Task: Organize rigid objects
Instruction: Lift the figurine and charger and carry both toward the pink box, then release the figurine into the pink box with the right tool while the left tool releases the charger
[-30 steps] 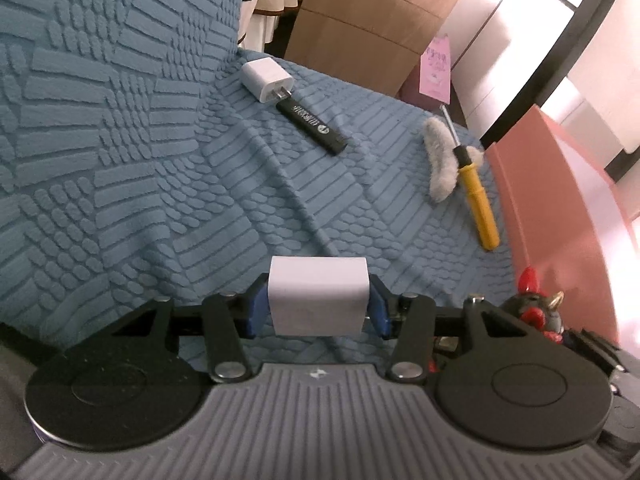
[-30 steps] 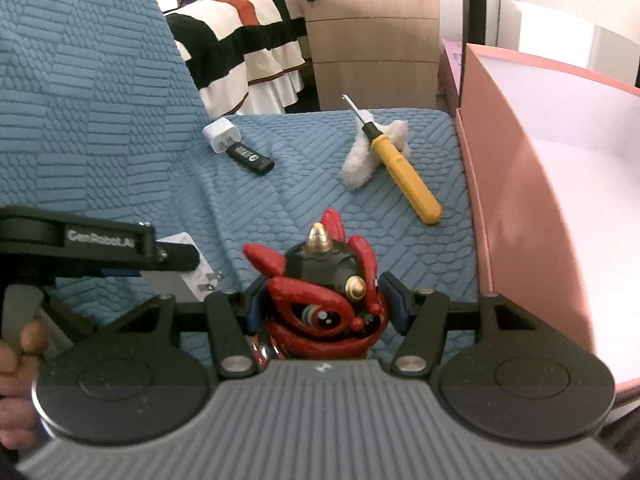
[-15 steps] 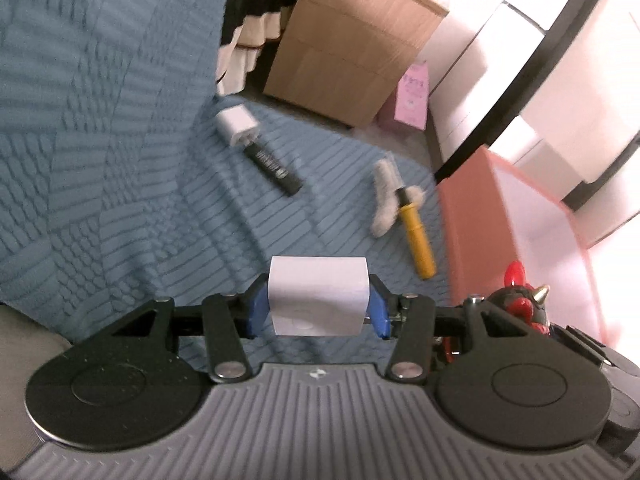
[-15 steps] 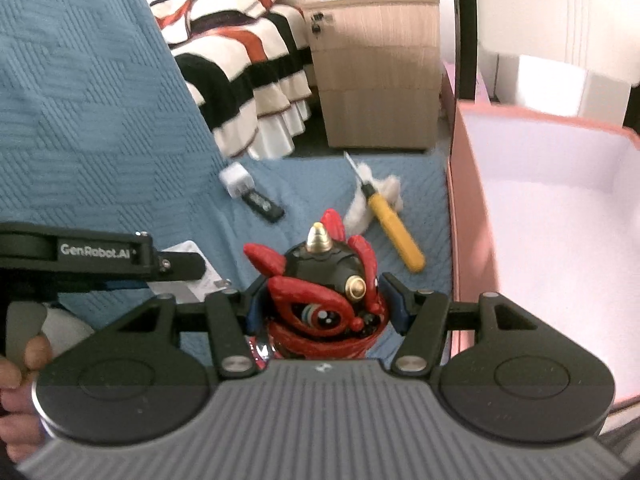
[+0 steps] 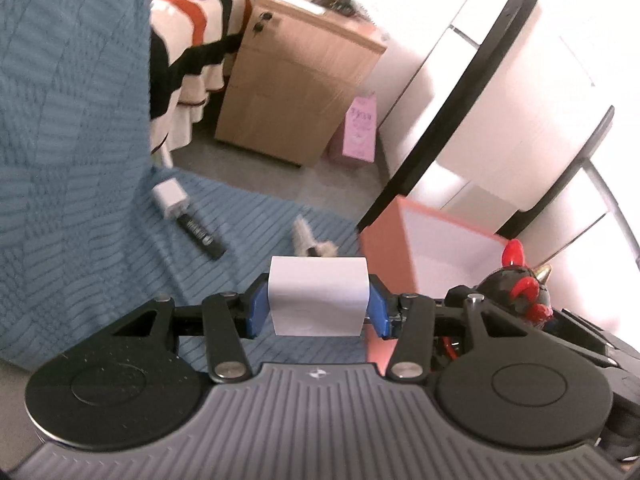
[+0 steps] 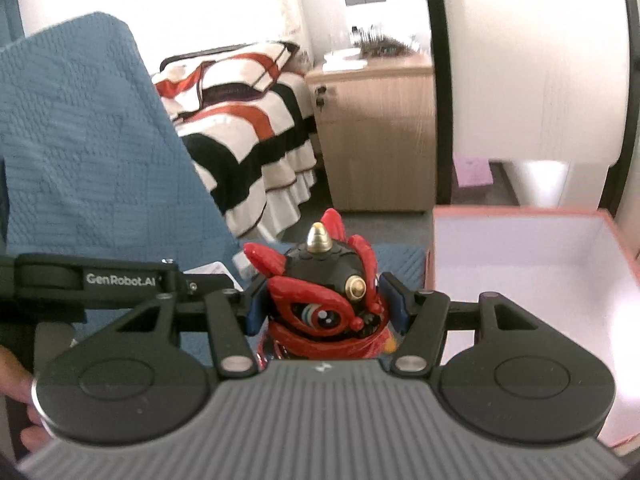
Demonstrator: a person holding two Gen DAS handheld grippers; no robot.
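My left gripper (image 5: 318, 310) is shut on a white charger block (image 5: 318, 296) and holds it high above the blue quilted cover (image 5: 80, 208). My right gripper (image 6: 324, 308) is shut on a red and black lion figurine (image 6: 320, 292), which also shows at the right of the left wrist view (image 5: 516, 288). The pink box (image 5: 444, 236) with a white inside stands to the right, open (image 6: 528, 260). A second white charger (image 5: 170, 200) and a black stick (image 5: 200, 234) lie on the cover. A white fluffy piece (image 5: 308, 240) lies partly hidden behind the held charger.
A wooden cabinet (image 5: 296, 88) stands on the floor behind, with a pink bag (image 5: 360, 128) beside it. A striped bedspread (image 6: 248, 128) hangs to the left of the cabinet. The left gripper's arm (image 6: 100, 280) crosses the right wrist view.
Both grippers have risen and tilted up with their objects. The cover and its items now sit lower and smaller in view, and the yellow screwdriver is out of sight.
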